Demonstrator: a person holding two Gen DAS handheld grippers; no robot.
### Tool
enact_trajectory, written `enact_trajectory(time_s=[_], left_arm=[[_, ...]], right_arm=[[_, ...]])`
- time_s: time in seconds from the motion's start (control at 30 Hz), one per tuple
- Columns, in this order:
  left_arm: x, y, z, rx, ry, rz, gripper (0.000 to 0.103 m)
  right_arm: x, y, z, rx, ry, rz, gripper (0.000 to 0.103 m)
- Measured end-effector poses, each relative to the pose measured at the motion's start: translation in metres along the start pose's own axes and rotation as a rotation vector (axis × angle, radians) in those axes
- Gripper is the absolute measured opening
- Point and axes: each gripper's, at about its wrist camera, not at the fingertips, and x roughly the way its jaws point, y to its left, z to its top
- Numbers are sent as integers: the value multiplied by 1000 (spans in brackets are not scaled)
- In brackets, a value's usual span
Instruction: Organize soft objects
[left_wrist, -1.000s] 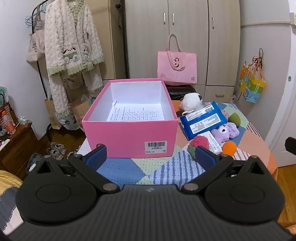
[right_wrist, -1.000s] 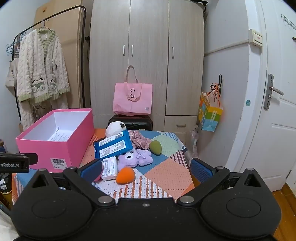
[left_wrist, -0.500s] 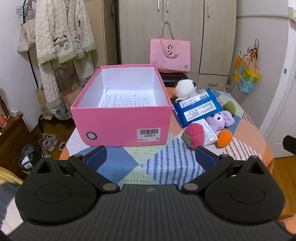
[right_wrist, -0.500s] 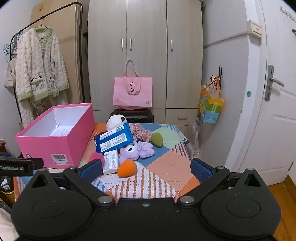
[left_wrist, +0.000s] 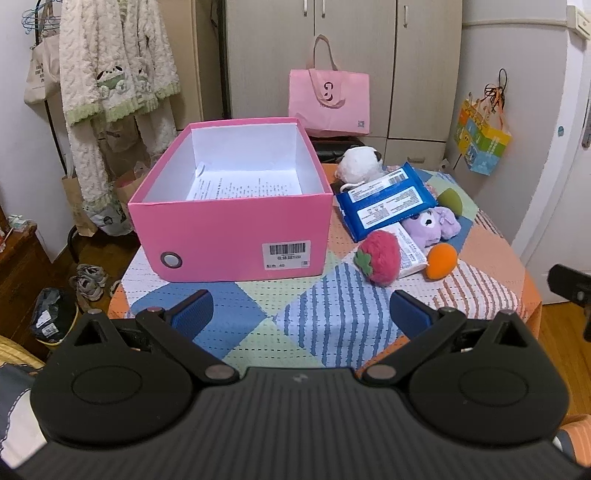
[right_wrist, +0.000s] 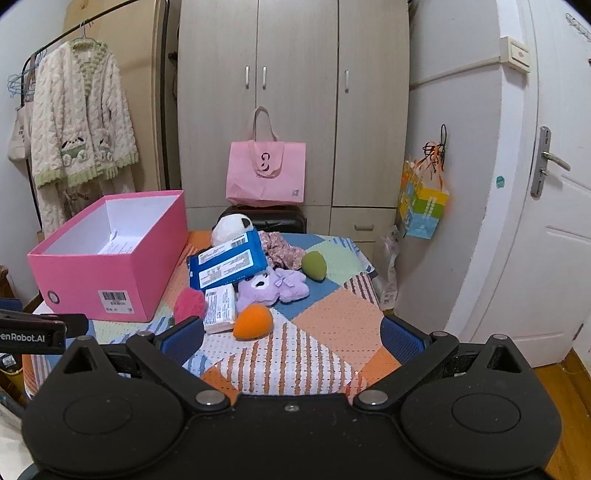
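Toys lie heaped on the patchwork-clothed desk (left_wrist: 295, 332), right of centre in both frames, beside an open pink cardboard box (left_wrist: 236, 236) that holds only a printed sheet. Nearest the right claw (right_wrist: 291, 339), just above its spread, empty jaws, sits an orange egg-shaped sponge (right_wrist: 253, 321), its long axis running left to right with the pointed end to the right. The left claw (left_wrist: 301, 314) also gapes empty, and from it the fuzzy red strawberry plush (left_wrist: 378, 256) lies up and to the right, with the box straight ahead. I'd judge the right hand better placed for the sponge. Crowding it are a white wrapped packet (right_wrist: 220, 310), touching its left side, a purple plush bear (right_wrist: 271, 286) behind, a blue wipes pack (right_wrist: 227, 264), a green egg sponge (right_wrist: 314, 266) and a white panda plush (right_wrist: 231, 229).
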Motion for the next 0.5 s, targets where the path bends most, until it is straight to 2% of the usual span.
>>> enact_trajectory(time_s=[0.1,0.5], left_arm=[[-1,1,-1,-11,-11,-22,103],[-5,-5,-5,31,-79,-32,103]], right_arm=[[2,2,-1,-1,5,0,103],[1,5,0,-3,-11,2,103]])
